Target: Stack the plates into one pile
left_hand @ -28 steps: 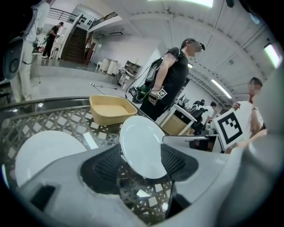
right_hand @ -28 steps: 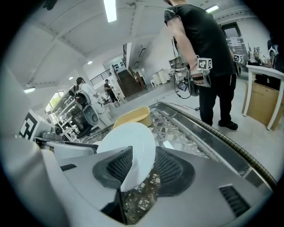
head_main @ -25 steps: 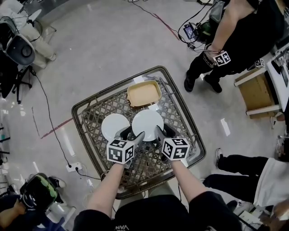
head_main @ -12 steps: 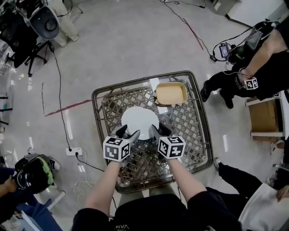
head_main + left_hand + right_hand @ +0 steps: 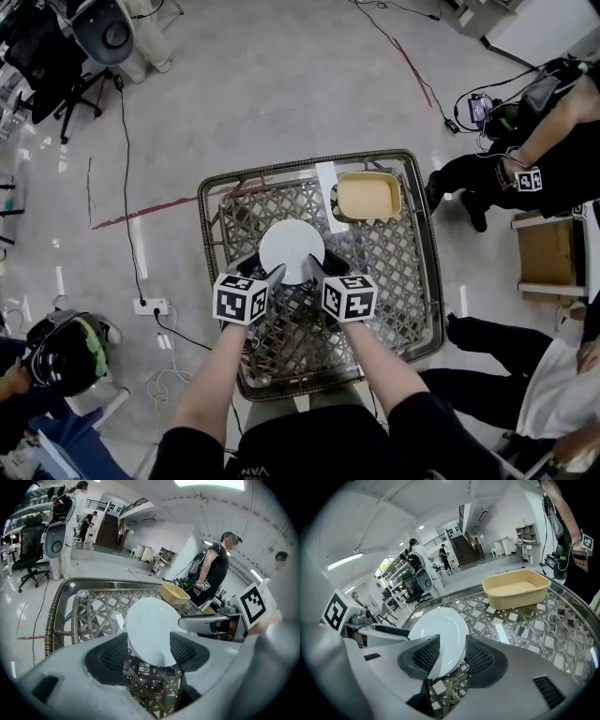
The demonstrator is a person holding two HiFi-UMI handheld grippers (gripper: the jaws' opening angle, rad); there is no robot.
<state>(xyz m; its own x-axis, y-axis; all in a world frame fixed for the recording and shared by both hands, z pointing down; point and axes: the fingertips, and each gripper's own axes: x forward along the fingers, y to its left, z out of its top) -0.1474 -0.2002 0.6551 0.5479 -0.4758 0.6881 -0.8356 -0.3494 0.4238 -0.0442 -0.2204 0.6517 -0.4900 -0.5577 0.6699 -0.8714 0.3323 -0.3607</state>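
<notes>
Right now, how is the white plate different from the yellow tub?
The white plate is round and nearly flat; the yellow tub is rectangular with tall walls. The plate is white; the tub is tan-yellow. The plate sits between the jaws of the left tool and the right tool; nothing touches the tub. Both look empty, over the woven table.

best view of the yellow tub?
Right gripper view: the yellow tub is large and unblocked. Head view shows it small, from above; left gripper view shows only part, behind the plate.
</notes>
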